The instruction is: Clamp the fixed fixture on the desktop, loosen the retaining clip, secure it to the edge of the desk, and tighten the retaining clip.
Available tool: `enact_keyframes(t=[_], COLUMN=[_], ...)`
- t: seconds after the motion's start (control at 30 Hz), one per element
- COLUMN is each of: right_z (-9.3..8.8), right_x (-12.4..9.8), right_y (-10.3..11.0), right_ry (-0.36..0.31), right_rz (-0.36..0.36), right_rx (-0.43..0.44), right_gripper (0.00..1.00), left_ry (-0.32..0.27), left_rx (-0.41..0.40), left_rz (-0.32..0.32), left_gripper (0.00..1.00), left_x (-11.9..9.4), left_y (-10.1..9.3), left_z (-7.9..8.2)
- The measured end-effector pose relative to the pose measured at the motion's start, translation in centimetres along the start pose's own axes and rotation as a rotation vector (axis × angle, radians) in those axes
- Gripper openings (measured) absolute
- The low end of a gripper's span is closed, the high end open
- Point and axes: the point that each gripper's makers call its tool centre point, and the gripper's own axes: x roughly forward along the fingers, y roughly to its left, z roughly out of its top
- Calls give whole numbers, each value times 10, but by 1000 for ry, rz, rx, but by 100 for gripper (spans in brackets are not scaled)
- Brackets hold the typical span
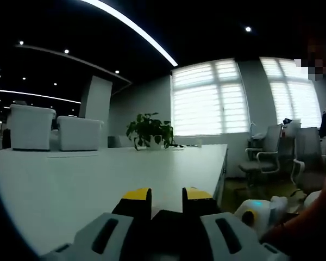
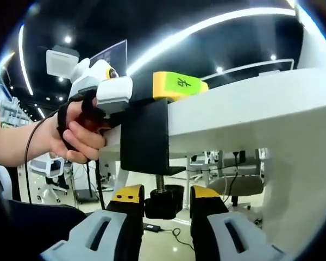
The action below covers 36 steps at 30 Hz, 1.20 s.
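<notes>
A black C-shaped fixture [image 2: 144,136] hangs on the edge of the white desk [image 2: 250,114]. Its screw points down and ends in a black knob [image 2: 164,204]. My right gripper [image 2: 164,196] sits under the desk with both jaws closed against that knob. My left gripper [image 2: 174,87], held by a hand [image 2: 79,133], rests on the desktop, shut on the fixture's top. In the left gripper view, my left gripper [image 1: 167,194] looks across the desk [image 1: 98,174] with the fixture's dark top [image 1: 165,220] between its jaws. The right gripper's white housing [image 1: 255,209] shows below the desk edge.
A potted plant [image 1: 149,130] and two white armchairs [image 1: 30,128] stand at the desk's far end. Office chairs [image 1: 266,152] stand to the right by the blinded windows. Under the desk are a white leg [image 2: 282,185], a chair [image 2: 228,185] and a floor cable [image 2: 174,234].
</notes>
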Motion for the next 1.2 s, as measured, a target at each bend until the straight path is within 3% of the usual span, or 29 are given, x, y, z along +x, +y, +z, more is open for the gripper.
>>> enact_keyframes(t=[0.07, 0.2, 0.47, 0.57, 0.63, 0.7, 0.77, 0.93, 1.0, 1.03, 1.2], right_z=[-2, -4, -3, -2, 1, -1, 2, -5, -11, -12, -10], right_x=[0, -2, -8, -10, -12, -13, -12, -5, -9, -7, -4], right_y=[2, 0, 1, 1, -2, -4, 5, 8, 0, -1, -3], right_ry=[-9, -21, -10, 10, 25, 41, 16, 54, 74, 64, 52], right_rz=[32, 78, 91, 35, -50, -150, -176, -203, -247, -237, -193], right_rx=[63, 90, 36, -43, -121, -112, -82, -100, 10, 43, 30], right_gripper=[28, 26, 30, 30, 31, 33, 28, 28, 25, 25, 24], left_ry=[0, -2, -4, -3, -3, -3, -3, -3, -2, -3, -6], left_rx=[0, 3, 4, 5, 6, 6, 5, 8, 7, 9, 16], left_rz=[0, -1, -2, -2, -2, -1, 0, 1, -1, -3, -7], left_gripper=[23, 23, 23, 23, 23, 23, 23, 22, 22, 22, 22], left_x=[0, 0, 0, 0, 0, 0, 0, 0, 0, 0, 1], left_y=[0, 1, 1, 2, 1, 1, 2, 2, 2, 1, 1], left_z=[0, 0, 0, 0, 0, 0, 0, 0, 0, 0, 1])
